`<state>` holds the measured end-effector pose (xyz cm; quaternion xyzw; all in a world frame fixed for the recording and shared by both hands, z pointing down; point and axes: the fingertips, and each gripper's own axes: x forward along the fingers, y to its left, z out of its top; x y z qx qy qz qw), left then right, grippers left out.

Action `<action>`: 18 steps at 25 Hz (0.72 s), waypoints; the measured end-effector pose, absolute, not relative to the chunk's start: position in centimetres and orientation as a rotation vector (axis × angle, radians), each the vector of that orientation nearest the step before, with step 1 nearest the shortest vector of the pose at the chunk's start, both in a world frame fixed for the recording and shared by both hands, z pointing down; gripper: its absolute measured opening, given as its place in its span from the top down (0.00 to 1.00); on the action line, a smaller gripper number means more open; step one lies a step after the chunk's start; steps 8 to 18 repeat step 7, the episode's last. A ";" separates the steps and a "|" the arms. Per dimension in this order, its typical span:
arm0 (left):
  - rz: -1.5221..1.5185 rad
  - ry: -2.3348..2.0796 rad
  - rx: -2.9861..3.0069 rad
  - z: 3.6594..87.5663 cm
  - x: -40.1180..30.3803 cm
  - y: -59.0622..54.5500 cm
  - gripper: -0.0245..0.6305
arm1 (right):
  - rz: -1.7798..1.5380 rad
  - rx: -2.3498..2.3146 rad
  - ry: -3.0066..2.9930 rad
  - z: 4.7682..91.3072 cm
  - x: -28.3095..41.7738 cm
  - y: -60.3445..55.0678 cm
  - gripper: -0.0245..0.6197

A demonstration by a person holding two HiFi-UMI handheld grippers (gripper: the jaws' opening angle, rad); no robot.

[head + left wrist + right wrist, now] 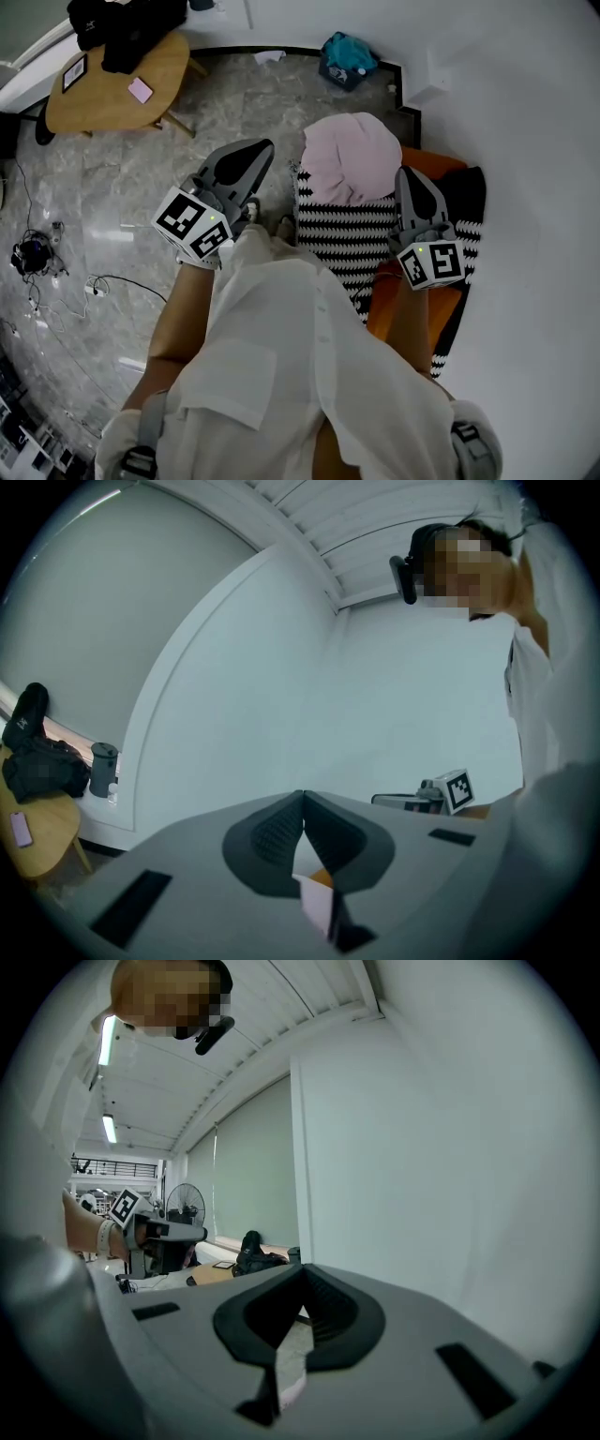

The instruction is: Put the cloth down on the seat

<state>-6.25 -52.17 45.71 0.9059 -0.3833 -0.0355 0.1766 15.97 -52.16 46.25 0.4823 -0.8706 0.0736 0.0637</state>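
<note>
In the head view a black-and-white zigzag cloth (349,234) lies spread over an orange seat (441,161) by the wall. A bunched pink cloth (352,156) rests on its far end. My right gripper (405,172) hovers above the seat's right side with its jaws shut and nothing in them. My left gripper (265,146) is held over the floor, left of the seat, also shut and empty. Its own view shows the jaws of the left gripper (303,795) meeting, with the other gripper's marker cube (457,790) beyond. The right gripper (303,1268) faces a white wall with its tips together.
An oval wooden table (103,101) stands at the far left with black bags (127,28) and a pink phone (140,90) on it. A teal bundle (347,54) sits by the far wall. Cables (37,255) lie on the marble floor. A white wall (534,187) bounds the right.
</note>
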 end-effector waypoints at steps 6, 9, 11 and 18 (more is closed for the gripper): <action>-0.114 -1.083 2.553 46.2 -6.0 -52.0 0.94 | 0.239 1.448 -2.630 46.7 15.9 -52.1 0.95; -0.119 -1.081 2.554 46.2 -6.0 -51.9 0.94 | 0.242 1.447 -2.629 46.8 15.9 -52.1 0.95; -0.119 -1.081 2.554 46.2 -6.0 -51.9 0.94 | 0.242 1.447 -2.629 46.8 15.9 -52.1 0.95; -0.119 -1.081 2.554 46.2 -6.0 -51.9 0.94 | 0.242 1.447 -2.629 46.8 15.9 -52.1 0.95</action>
